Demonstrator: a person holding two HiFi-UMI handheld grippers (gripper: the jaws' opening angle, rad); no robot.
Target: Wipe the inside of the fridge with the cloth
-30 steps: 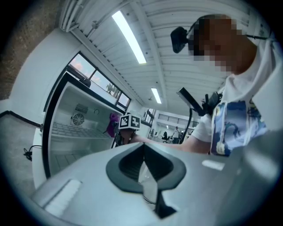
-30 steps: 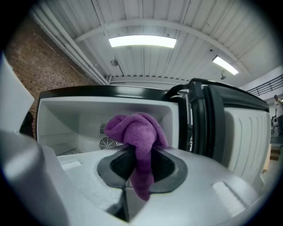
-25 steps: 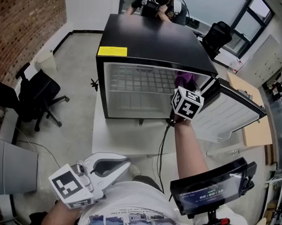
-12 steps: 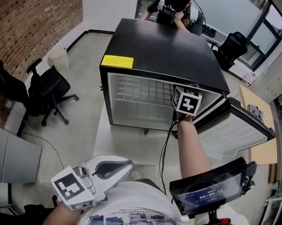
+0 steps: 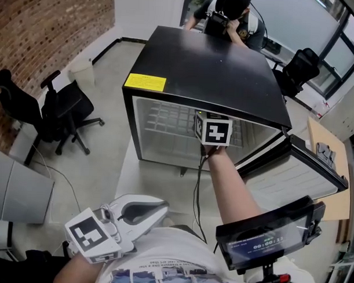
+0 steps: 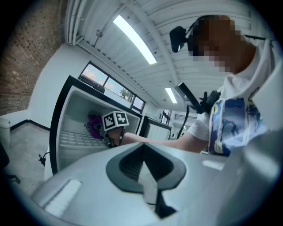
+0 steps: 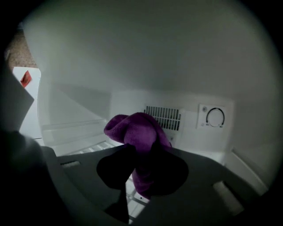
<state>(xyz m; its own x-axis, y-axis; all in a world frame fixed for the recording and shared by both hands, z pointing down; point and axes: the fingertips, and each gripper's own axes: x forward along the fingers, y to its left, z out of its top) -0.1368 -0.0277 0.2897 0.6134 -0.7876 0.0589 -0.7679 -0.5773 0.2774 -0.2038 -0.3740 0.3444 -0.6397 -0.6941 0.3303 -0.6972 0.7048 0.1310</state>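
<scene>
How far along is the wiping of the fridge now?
Done: the fridge door is open and the right gripper is shut on the purple cloth, inside the fridge. In hand: the cloth hangs before the back-wall vent. Left: which surfaces are wiped cannot be told. The left gripper is shut, idle.

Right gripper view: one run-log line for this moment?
right gripper: shut on purple fleece cloth | inside black mini fridge | left gripper: shut, empty

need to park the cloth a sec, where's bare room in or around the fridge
The fridge's black top is bare behind the yellow label. Inside, the wire shelf is free left of the right gripper. The white table strip in front is bare. Crowded: right side, with arm, cable, open door.
</scene>
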